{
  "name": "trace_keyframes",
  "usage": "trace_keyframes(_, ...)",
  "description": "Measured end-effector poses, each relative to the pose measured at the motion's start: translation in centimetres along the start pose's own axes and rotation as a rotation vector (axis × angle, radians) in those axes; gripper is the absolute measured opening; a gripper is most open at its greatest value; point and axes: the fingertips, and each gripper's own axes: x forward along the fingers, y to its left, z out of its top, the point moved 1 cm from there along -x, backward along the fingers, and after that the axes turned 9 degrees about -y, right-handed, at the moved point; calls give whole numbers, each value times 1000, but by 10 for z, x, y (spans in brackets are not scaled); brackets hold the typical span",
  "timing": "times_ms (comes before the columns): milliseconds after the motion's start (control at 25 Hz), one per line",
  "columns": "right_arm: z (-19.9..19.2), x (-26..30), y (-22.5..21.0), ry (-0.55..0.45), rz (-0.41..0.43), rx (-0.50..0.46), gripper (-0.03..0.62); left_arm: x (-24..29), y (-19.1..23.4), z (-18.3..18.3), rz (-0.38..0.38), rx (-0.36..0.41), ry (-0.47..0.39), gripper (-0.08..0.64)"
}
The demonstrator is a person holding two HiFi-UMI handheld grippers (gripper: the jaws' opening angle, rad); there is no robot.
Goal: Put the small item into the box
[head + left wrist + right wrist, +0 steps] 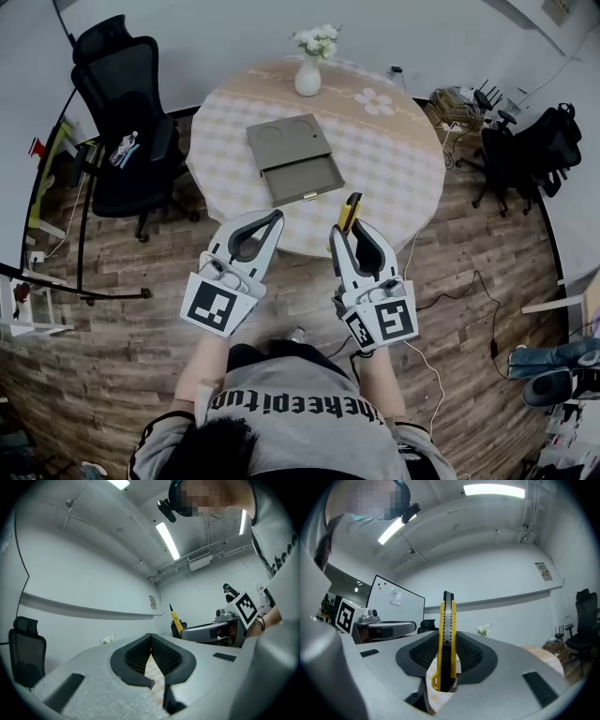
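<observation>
A flat grey-brown box (286, 141) lies in the middle of the round checked table (394, 169), its drawer (305, 178) pulled out toward me. My right gripper (352, 228) hangs over the table's near edge, shut on a yellow utility knife (350, 211) that sticks up past its tips. In the right gripper view the knife (447, 616) stands upright between the ribbed pads of that gripper (448, 641). My left gripper (275, 219) hovers beside it, jaws together and holding nothing. Its own view shows the left gripper's tips (151, 637) meeting, with the knife (175, 618) off to the right.
A white vase of flowers (308, 75) stands at the table's far edge. A black office chair (127, 103) is left of the table, and another chair (534, 150) with cables is at the right. Wooden floor surrounds the table.
</observation>
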Motion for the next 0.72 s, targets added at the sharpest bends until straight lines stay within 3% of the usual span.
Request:
trace_keyframes(400,-5,5,-24,-2,50,32,118,17,-6,-4,49,14,15,15)
trace_keyframes(720,-17,24,-27,10,55,55,118,15,14,-13,82,6,39,15)
